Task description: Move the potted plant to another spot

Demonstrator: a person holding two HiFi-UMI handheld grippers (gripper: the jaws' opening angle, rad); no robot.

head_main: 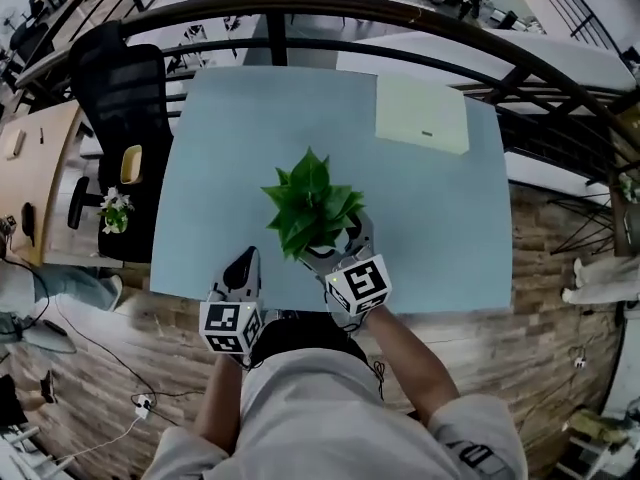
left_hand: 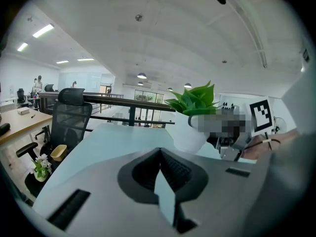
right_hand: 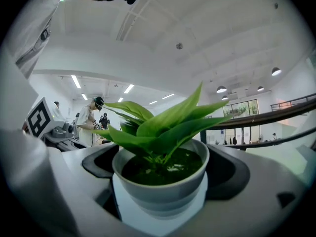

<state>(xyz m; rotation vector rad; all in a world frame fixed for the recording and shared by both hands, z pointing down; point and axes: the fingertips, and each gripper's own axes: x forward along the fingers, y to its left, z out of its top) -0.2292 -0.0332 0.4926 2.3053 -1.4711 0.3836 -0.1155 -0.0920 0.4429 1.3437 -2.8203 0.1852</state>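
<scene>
Potted plant, soil inside, in right gripper

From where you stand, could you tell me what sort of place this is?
Probably an open-plan office on an upper level: a table by a curved railing, an office chair beside a wooden desk, and strip lights overhead. The right gripper holds the plant.

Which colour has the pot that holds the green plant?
White. The pot shows best in the left gripper view, where its side is in plain sight.
</scene>
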